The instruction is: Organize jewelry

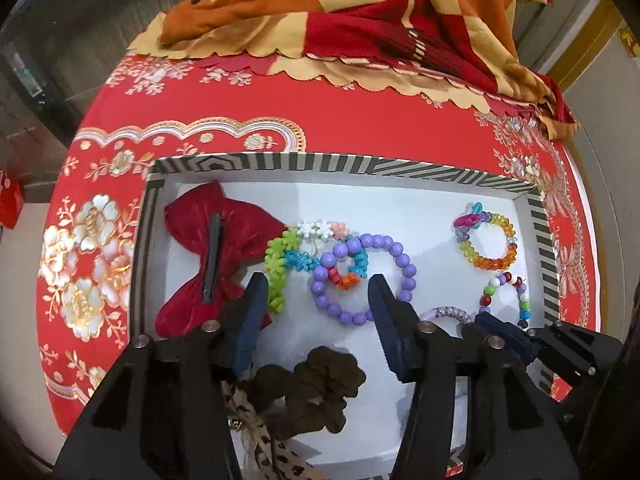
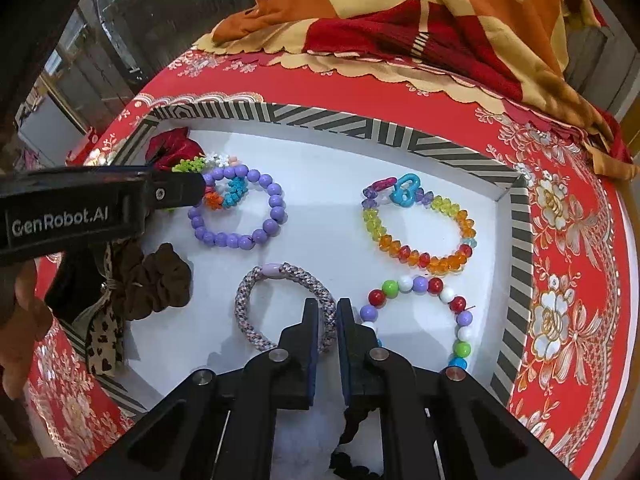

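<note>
A white tray with a striped rim (image 1: 360,166) (image 2: 400,136) holds the jewelry. My left gripper (image 1: 318,298) is open, its fingers on either side of the near arc of the purple bead bracelet (image 1: 402,258) (image 2: 276,202). A knitted multicolour band (image 1: 280,260) overlaps it. A red velvet bow (image 1: 236,236) lies at the left. My right gripper (image 2: 327,312) is shut on the rim of a woven rope bracelet (image 2: 256,292). A rainbow crystal bracelet (image 2: 424,258) (image 1: 488,262) and a mixed-colour bead bracelet (image 2: 448,294) (image 1: 524,304) lie at the right.
A brown scrunchie (image 1: 320,380) (image 2: 160,276) and a leopard-print ribbon (image 2: 100,344) lie at the tray's near left. The tray sits on a red floral bedspread (image 1: 360,120). A folded orange and red blanket (image 1: 360,12) lies behind.
</note>
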`<state>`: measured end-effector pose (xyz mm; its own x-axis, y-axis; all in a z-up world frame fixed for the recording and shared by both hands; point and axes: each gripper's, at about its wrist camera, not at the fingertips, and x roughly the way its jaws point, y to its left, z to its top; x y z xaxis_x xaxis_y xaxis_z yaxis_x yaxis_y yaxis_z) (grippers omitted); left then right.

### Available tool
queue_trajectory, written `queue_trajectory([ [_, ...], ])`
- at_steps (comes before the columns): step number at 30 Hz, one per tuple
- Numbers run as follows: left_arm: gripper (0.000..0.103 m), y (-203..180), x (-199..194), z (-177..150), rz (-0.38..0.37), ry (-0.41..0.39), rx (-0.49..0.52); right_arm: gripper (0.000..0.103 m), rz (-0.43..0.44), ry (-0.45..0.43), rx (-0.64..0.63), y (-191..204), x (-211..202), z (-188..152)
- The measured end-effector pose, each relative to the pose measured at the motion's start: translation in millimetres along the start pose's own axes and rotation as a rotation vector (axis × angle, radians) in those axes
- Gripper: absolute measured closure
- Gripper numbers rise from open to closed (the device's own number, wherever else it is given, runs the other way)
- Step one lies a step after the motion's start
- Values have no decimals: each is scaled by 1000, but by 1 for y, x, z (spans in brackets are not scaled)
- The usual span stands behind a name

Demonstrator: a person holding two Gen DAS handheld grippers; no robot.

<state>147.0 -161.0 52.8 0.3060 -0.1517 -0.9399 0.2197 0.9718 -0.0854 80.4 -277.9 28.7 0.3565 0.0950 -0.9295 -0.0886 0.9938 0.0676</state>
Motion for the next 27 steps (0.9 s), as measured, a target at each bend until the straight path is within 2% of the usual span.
queue_trajectory([
  [3, 49, -1, -8, -6, 12, -19, 12, 71, 22, -25, 43, -3, -10, -6],
  [4, 48, 0, -11, -8, 15, -27, 11, 68, 31, -31, 58, -4, -14, -8],
  [13, 48, 2, -46, -34, 51, -116, 8, 68, 82, -114, 163, -3, -51, -32],
  [27, 47, 3, -87, -75, 89, -189, 9, 64, 76, -180, 240, 13, -80, -52],
])
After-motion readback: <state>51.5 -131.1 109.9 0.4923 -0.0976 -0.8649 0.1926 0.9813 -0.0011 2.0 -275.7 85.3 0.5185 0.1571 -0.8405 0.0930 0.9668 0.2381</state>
